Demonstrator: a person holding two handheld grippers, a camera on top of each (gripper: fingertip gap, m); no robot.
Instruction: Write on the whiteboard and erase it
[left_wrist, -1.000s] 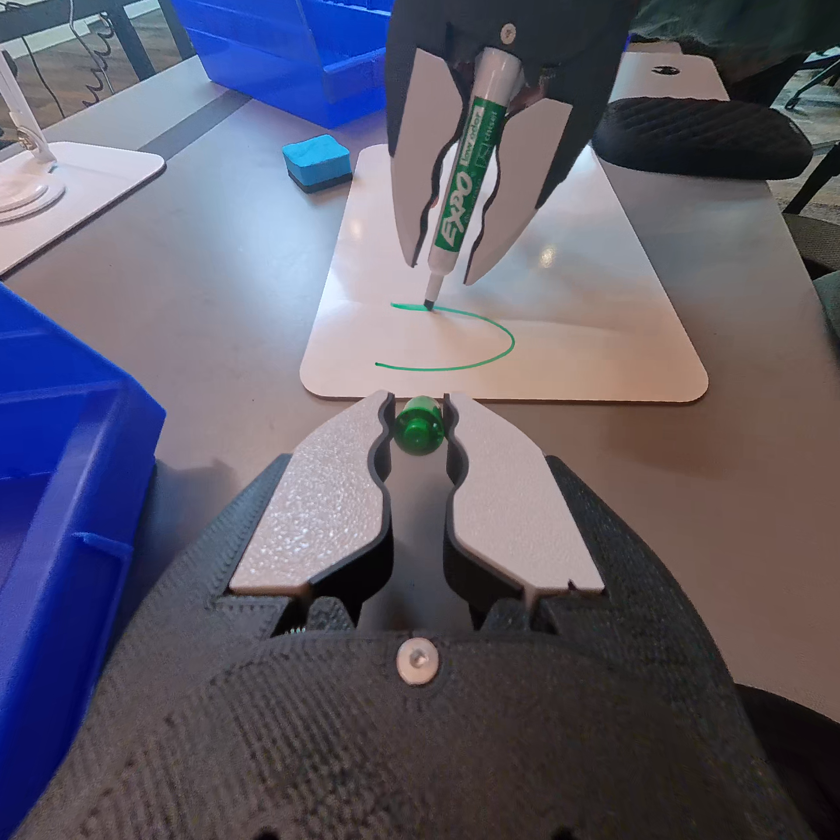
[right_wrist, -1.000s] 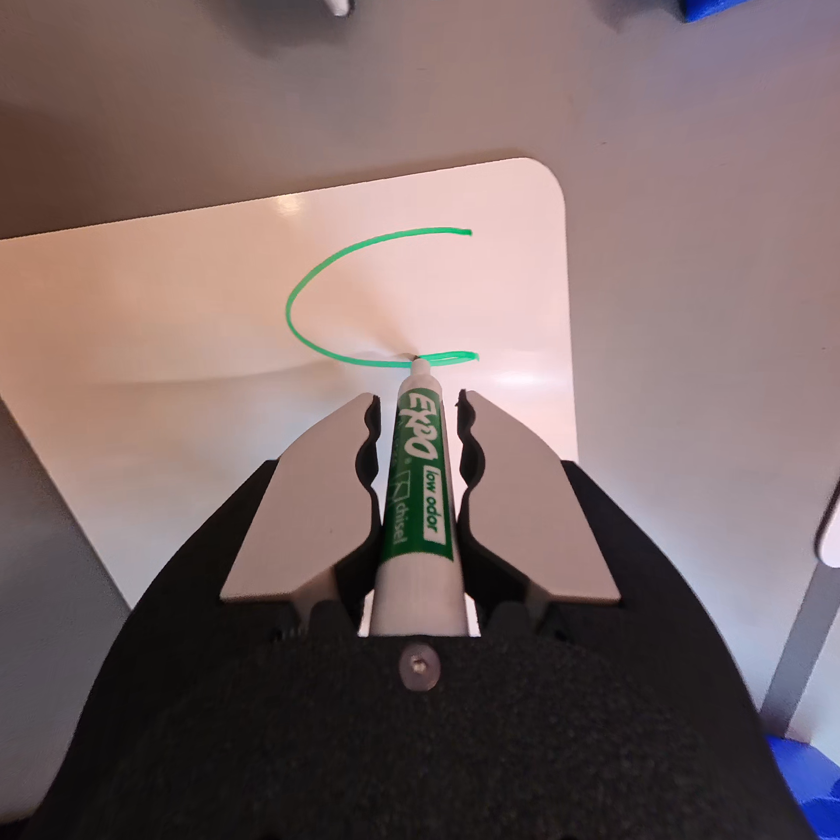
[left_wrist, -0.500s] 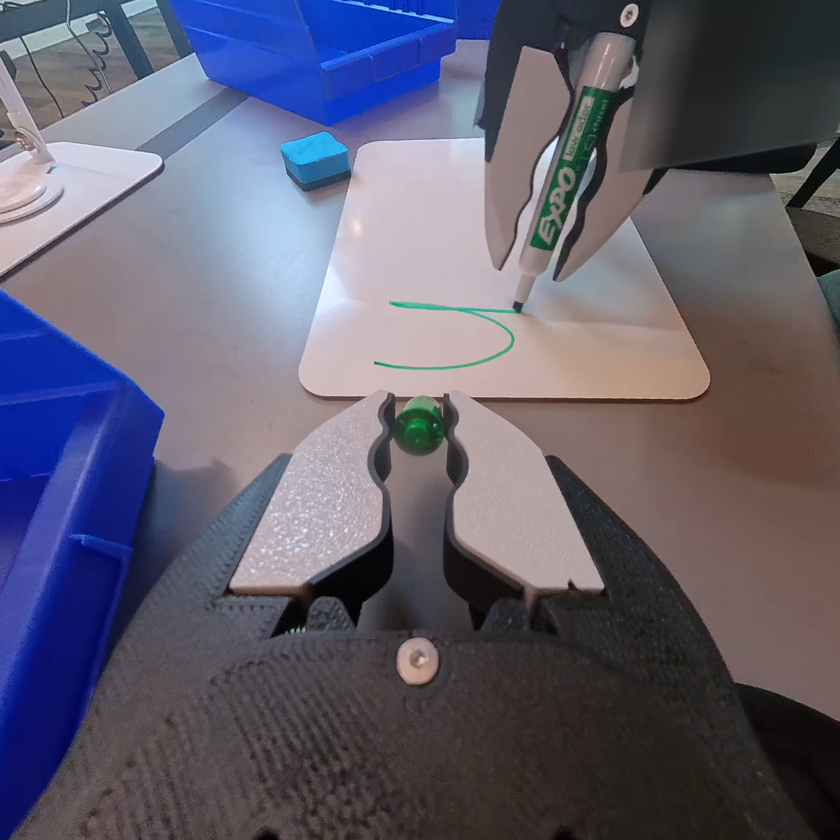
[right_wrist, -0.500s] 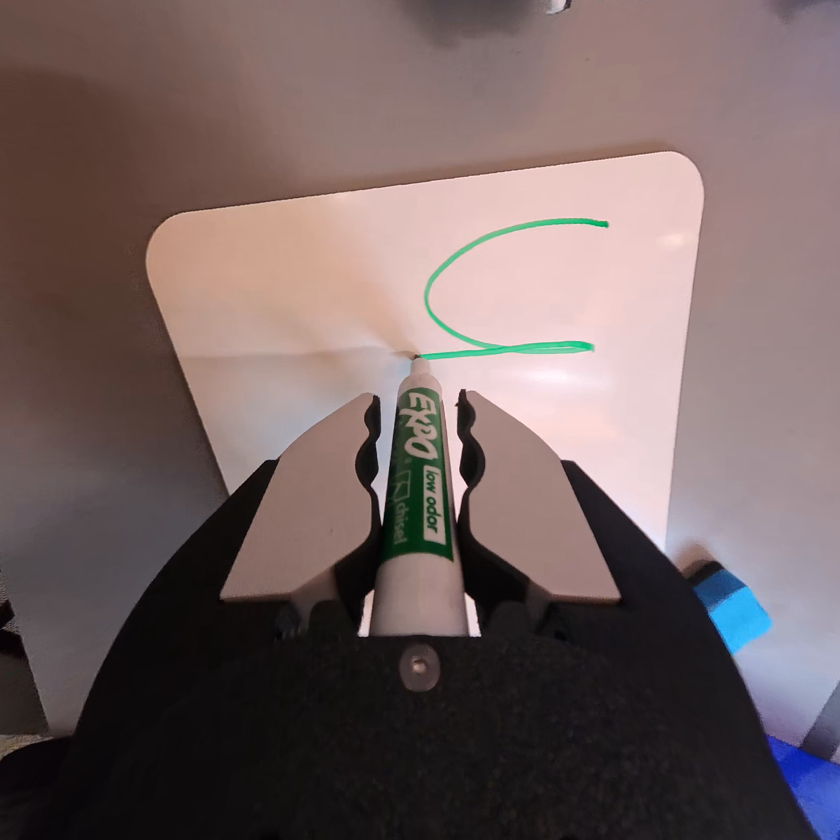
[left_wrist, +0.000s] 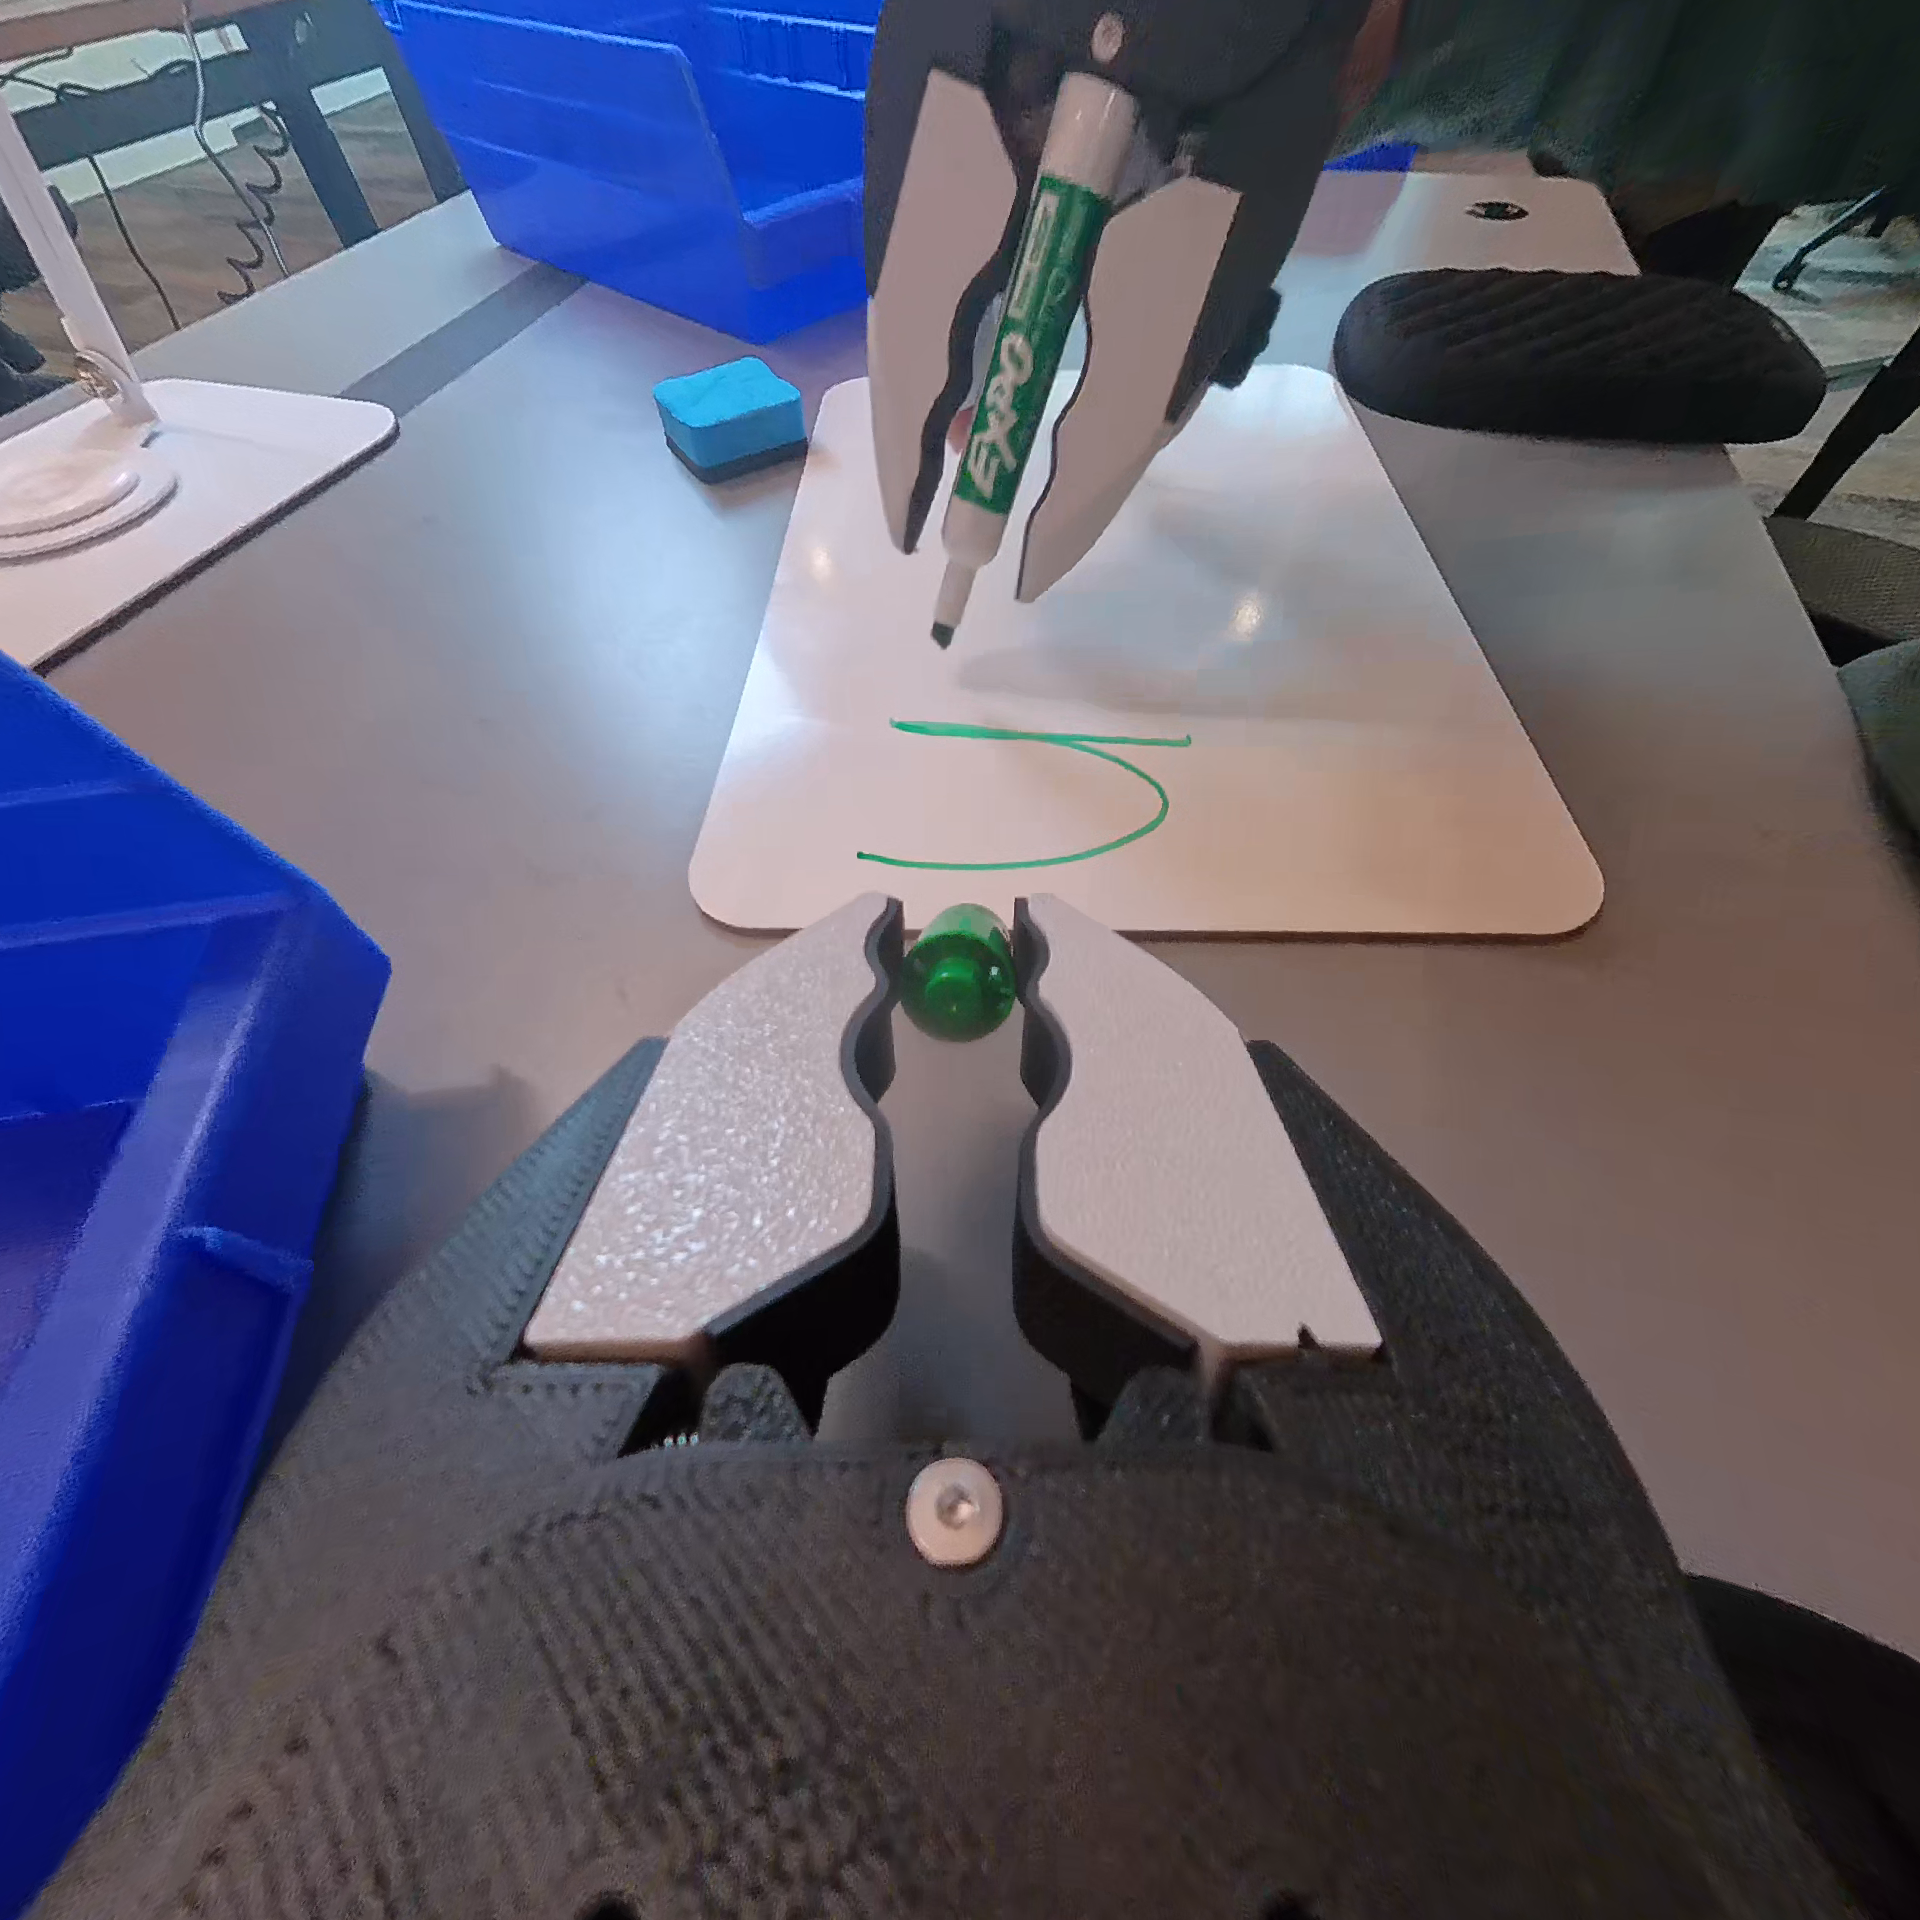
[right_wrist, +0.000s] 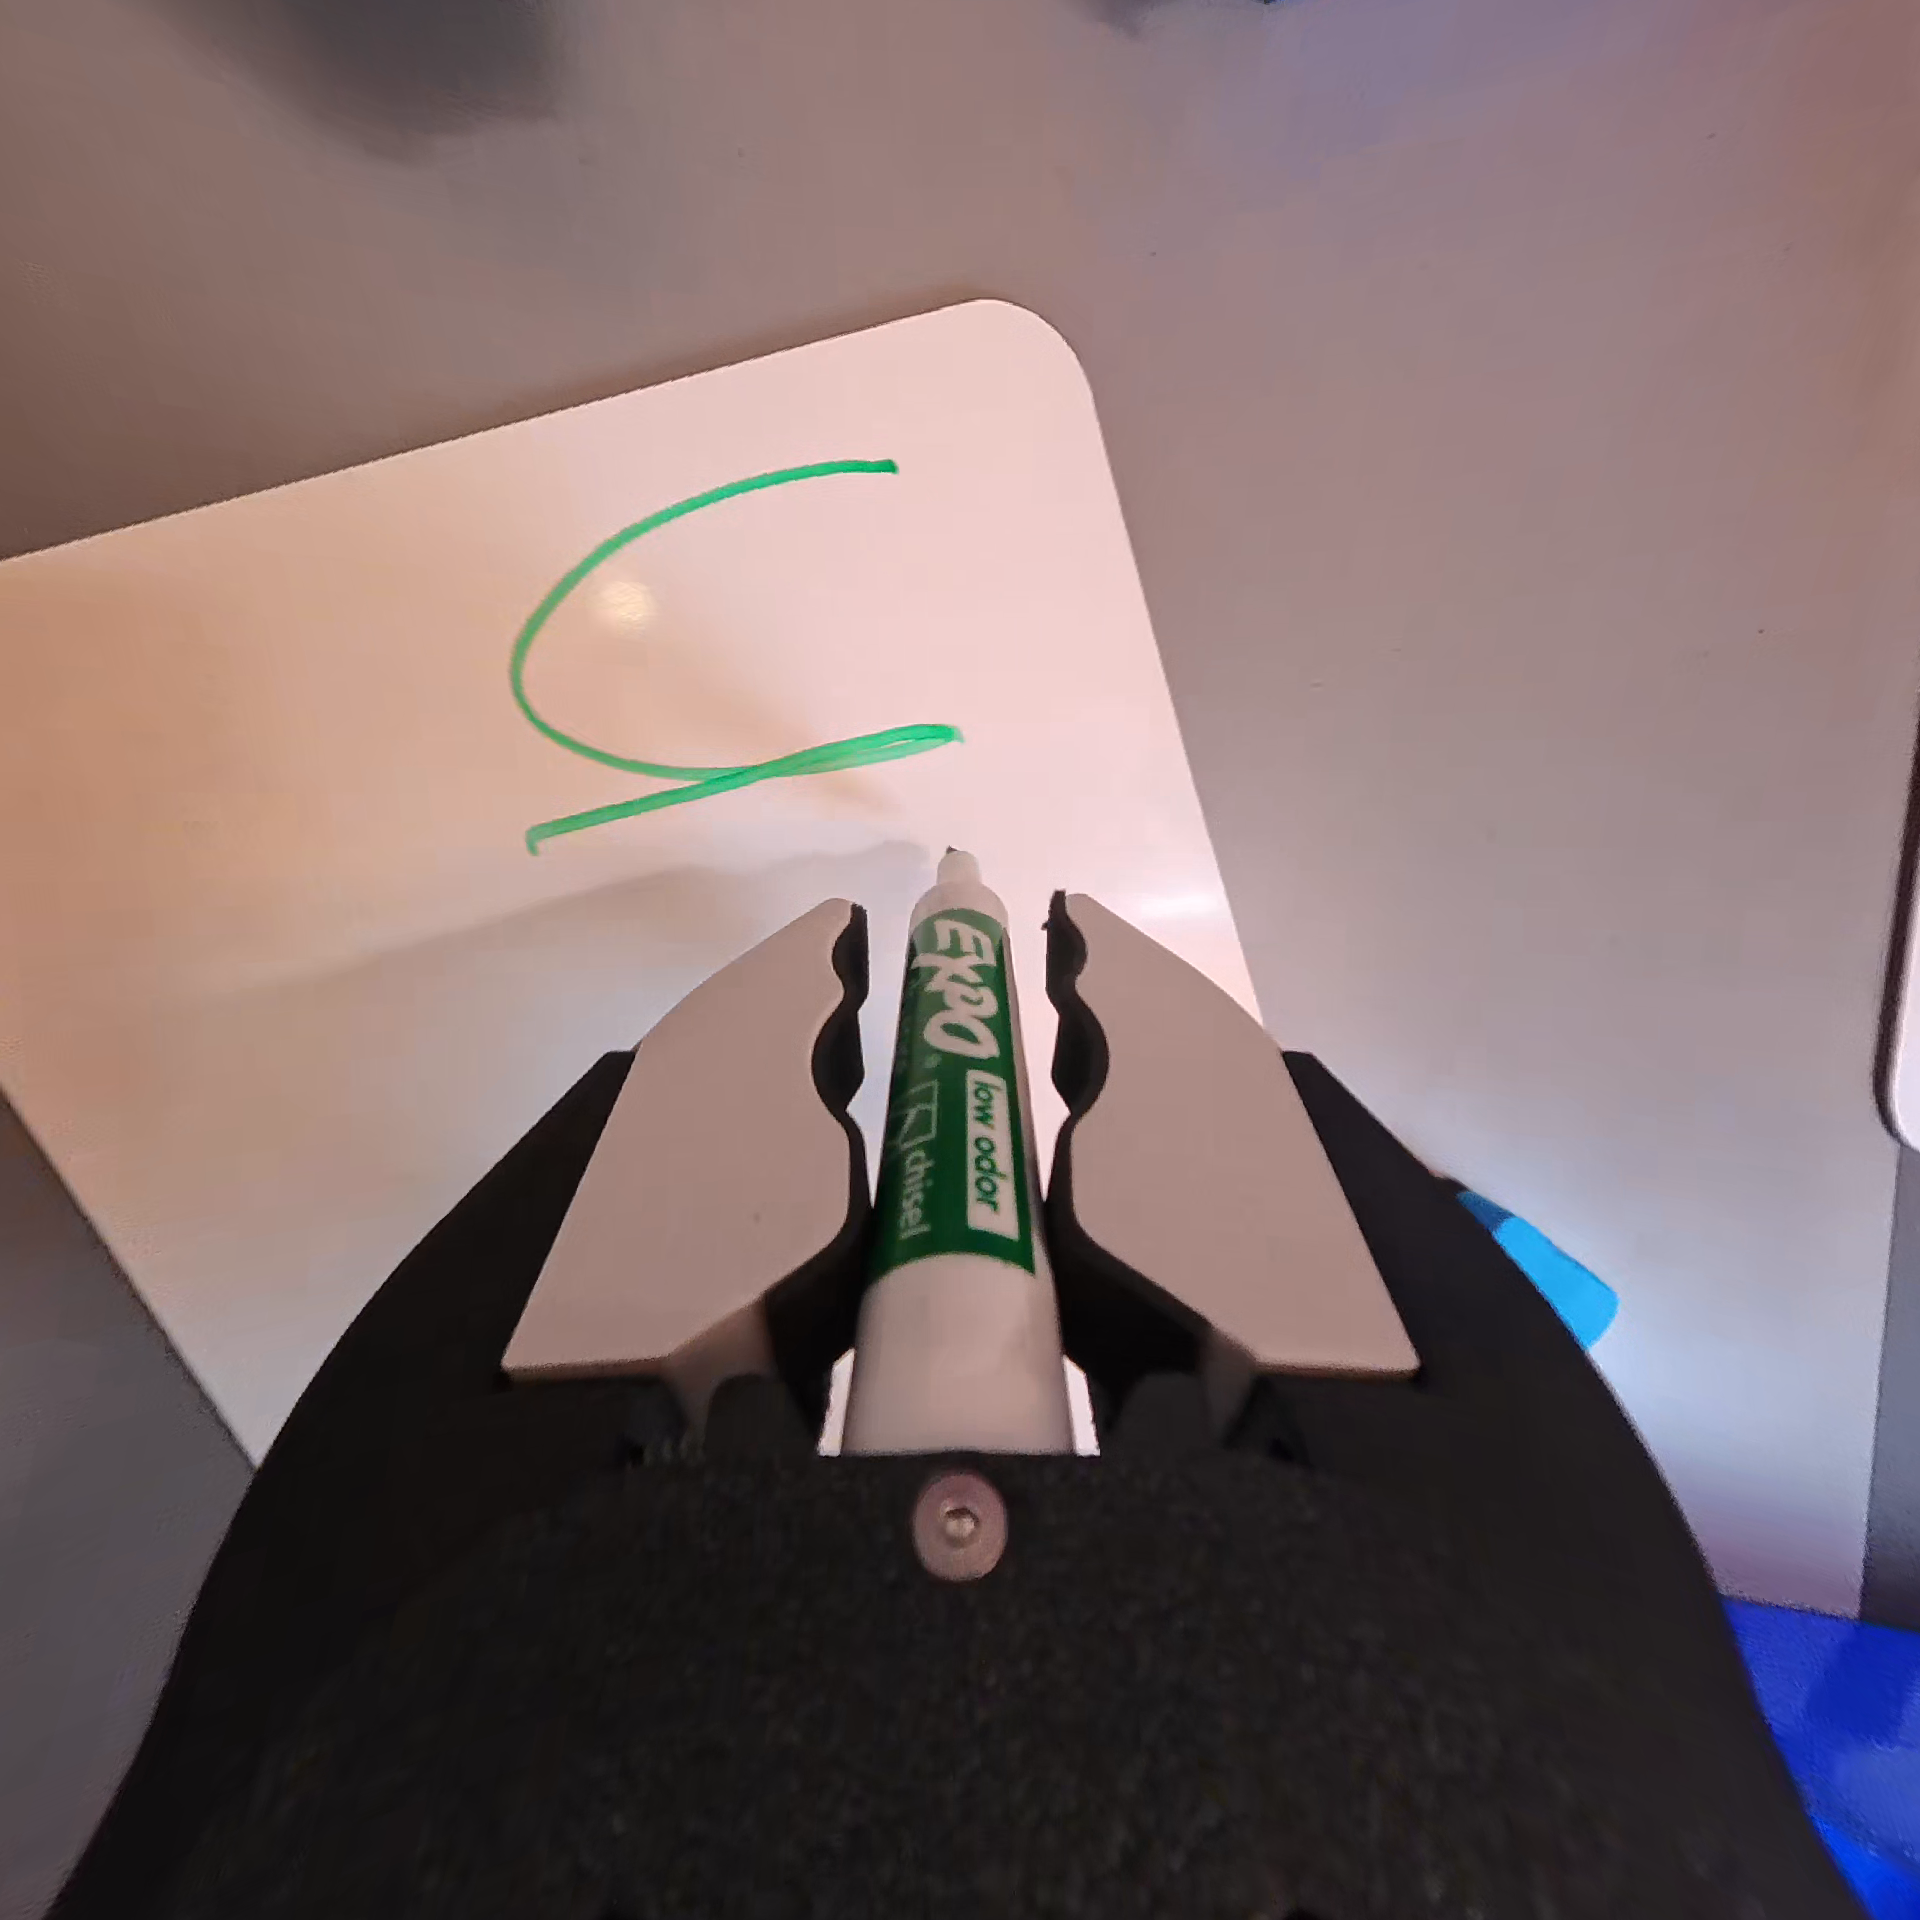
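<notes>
A small white whiteboard (left_wrist: 1299, 644) lies flat on the grey table and also shows in the right wrist view (right_wrist: 312, 831). It bears a green curved stroke (left_wrist: 1039, 800) (right_wrist: 665, 665). My right gripper (right_wrist: 956, 914) (left_wrist: 966, 561) is shut on a green-labelled marker (right_wrist: 956, 1132) (left_wrist: 1023, 322), whose tip hangs just above the board, off the stroke. My left gripper (left_wrist: 956, 914) sits at the board's near edge, shut on the green marker cap (left_wrist: 956, 982). A blue eraser (left_wrist: 732, 416) (right_wrist: 1548, 1278) lies beside the board's far left corner.
A blue bin (left_wrist: 156, 1039) stands close at the left, and another blue bin (left_wrist: 644, 135) stands at the back. A white stand base (left_wrist: 156, 478) lies at the far left. A black chair armrest (left_wrist: 1579, 353) is at the far right table edge. Across from one pair of fingers to the other is roughly 12 centimetres. My left tips are about 30 centimetres from the blue eraser (left_wrist: 732, 416), my right tips only 15 centimetres.
The right gripper has drawn a straight stroke to the right along the top of the curve, then lifted the marker off the board and moved back left. The left gripper has not moved.
</notes>
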